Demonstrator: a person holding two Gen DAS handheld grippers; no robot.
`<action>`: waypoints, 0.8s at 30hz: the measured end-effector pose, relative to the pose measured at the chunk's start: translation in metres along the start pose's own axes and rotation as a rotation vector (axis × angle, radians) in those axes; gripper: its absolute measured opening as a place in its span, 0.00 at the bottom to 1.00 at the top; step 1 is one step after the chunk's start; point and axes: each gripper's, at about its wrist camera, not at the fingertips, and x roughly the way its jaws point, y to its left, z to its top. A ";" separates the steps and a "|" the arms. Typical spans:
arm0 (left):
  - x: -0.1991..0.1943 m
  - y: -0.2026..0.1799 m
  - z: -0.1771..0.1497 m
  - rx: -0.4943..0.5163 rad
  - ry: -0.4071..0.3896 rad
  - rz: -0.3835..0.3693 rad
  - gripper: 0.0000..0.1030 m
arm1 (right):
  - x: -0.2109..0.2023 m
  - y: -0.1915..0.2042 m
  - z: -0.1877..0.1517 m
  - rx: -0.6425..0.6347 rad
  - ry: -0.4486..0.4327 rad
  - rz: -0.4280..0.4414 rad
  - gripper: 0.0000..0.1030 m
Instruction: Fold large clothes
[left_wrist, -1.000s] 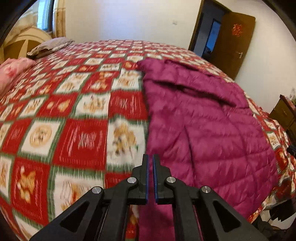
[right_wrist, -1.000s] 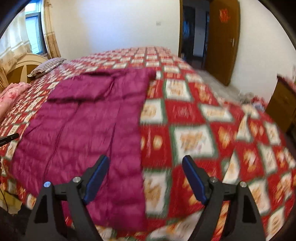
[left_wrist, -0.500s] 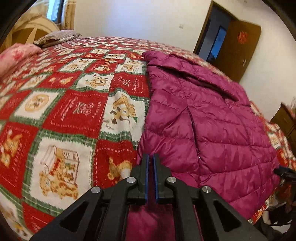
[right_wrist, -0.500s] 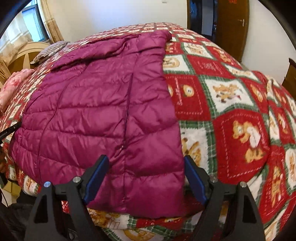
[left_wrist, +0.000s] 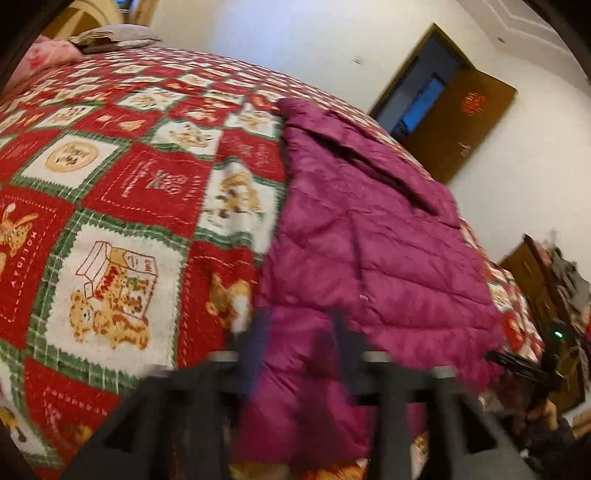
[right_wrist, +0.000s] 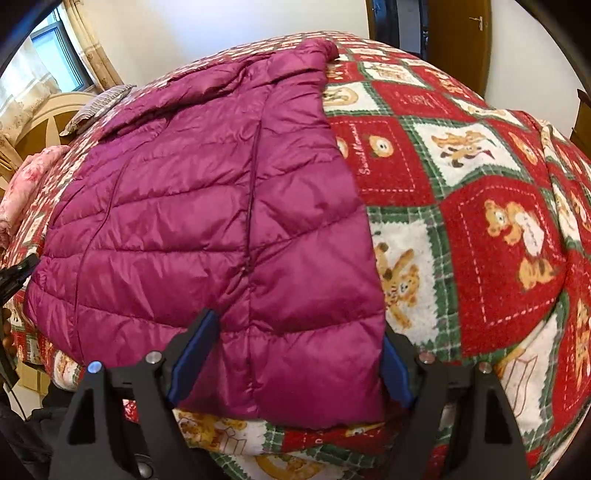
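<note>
A magenta quilted puffer jacket (left_wrist: 373, 251) lies flat on a bed, its hem at the near edge. In the left wrist view my left gripper (left_wrist: 299, 339) is blurred, its jaws parted around the jacket's near left hem corner. In the right wrist view the jacket (right_wrist: 207, 206) fills the left half. My right gripper (right_wrist: 295, 354) is open wide, its blue pads on either side of the near right hem corner, the fabric lying between them.
The bed has a red, white and green bear-pattern blanket (left_wrist: 110, 206), also seen in the right wrist view (right_wrist: 480, 206). Pillows (left_wrist: 110, 37) lie at the head. A brown door (left_wrist: 461, 122) and a wooden cabinet (left_wrist: 543, 280) stand beyond the bed.
My left gripper went from shut to parted around the left hem corner. My right gripper moved forward, so the right hem corner now lies between its open jaws.
</note>
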 end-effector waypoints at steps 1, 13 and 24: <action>-0.007 -0.002 -0.001 -0.002 -0.012 -0.023 0.88 | 0.000 0.000 0.000 0.000 -0.002 0.001 0.81; 0.003 -0.019 -0.023 0.030 0.085 0.013 0.98 | -0.002 -0.002 -0.003 -0.012 -0.014 0.016 0.77; -0.002 -0.013 -0.025 0.025 0.085 -0.019 0.11 | -0.009 0.008 -0.002 -0.050 -0.022 0.073 0.14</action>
